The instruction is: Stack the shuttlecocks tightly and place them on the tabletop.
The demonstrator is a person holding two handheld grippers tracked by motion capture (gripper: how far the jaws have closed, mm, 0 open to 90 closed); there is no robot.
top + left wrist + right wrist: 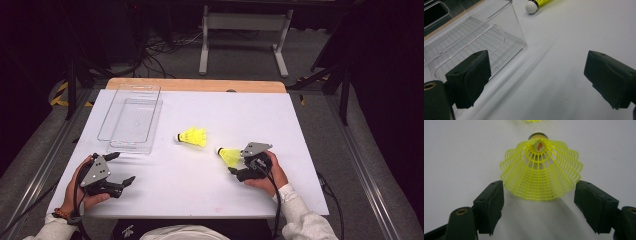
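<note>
Inside, near shuttlecock [541, 173] shows unreadable orange label [538, 146].

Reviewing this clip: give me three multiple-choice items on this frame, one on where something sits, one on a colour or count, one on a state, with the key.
1. Where does the clear plastic bin stand?
A. on the far left part of the table
B. at the table's near right corner
C. on the floor

2. How many yellow shuttlecocks lie on the table?
A. one
B. two
C. four

3. How does the right gripper stand to the nearer shuttlecock?
A. shut on its cork
B. jaws open on either side of its skirt rim
C. holding it in the air

Key: 1 A, the high view shows it far left, ahead of the left gripper. 2 B, one by the right gripper, the other shuttlecock mid-table. 3 B, the right gripper view shows gaps at both pads.
</note>
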